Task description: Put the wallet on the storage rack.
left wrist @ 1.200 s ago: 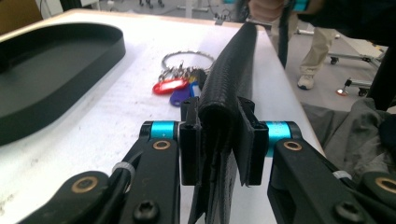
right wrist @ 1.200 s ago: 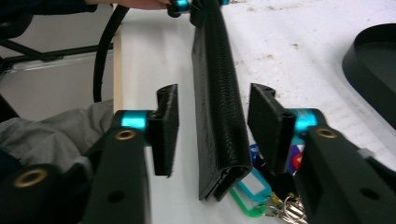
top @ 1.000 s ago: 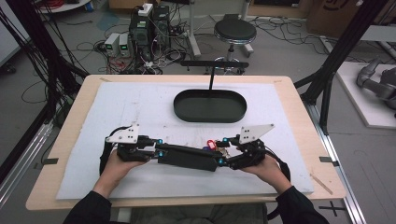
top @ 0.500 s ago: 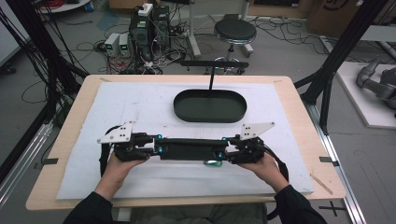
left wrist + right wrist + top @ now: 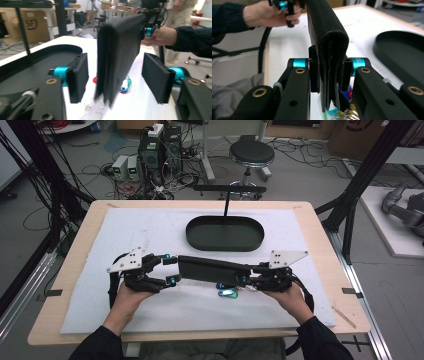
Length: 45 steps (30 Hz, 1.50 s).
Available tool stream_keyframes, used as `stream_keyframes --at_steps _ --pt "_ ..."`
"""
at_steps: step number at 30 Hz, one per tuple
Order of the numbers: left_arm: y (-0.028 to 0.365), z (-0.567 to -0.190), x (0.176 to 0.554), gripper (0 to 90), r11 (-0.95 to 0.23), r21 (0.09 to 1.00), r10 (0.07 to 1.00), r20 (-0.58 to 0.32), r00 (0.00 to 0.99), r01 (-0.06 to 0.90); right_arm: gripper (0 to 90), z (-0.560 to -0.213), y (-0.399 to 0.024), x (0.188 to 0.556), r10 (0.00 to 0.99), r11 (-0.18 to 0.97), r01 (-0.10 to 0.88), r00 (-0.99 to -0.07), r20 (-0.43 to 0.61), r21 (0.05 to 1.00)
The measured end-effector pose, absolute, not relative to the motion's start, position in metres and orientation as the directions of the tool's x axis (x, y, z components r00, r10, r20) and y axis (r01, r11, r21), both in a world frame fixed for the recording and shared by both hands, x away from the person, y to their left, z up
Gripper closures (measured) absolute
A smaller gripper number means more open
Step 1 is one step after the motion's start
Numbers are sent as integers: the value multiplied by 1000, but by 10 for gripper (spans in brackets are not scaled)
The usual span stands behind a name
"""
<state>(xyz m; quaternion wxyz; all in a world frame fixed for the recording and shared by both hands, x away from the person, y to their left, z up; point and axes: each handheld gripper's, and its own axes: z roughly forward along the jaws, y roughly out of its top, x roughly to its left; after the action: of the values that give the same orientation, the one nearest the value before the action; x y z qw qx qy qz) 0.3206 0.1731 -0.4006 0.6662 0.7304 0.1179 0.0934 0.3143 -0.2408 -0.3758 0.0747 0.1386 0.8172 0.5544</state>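
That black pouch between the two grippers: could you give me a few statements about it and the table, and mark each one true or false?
1. The right gripper is clamped on one end of the pouch. True; its jaws have just been closing on it.
2. The left gripper squeezes the other end. False: its jaws have just opened and stand apart from the pouch, which hangs between them.
3. The pouch lies in the tray. False: it is held up in front of the tray, nearer the person.
4. Coloured clips lie on the white mat below the pouch. True.
5. The tray holds keys. False: nothing shows inside it.
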Motion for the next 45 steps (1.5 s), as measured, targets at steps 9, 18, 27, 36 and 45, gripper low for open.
stream_keyframes --at_steps 9,18,27,36,45 --pt "182 -399 315 291 -86 995 368 -11 930 46 770 -363 -269 336 426 306 153 -905 8 940" --pt "196 -399 304 281 -88 994 428 -14 903 58 771 -349 -283 363 507 327 162 -862 -28 931" --pt "207 -407 291 278 -128 989 486 1 874 69 771 -349 -275 399 549 339 183 -835 -36 923" --pt "211 -412 288 278 -139 988 517 19 856 63 770 -368 -257 437 581 354 227 -814 -23 907" --pt "210 -413 288 278 -149 987 511 31 859 53 770 -395 -241 464 608 361 274 -794 -2 891"
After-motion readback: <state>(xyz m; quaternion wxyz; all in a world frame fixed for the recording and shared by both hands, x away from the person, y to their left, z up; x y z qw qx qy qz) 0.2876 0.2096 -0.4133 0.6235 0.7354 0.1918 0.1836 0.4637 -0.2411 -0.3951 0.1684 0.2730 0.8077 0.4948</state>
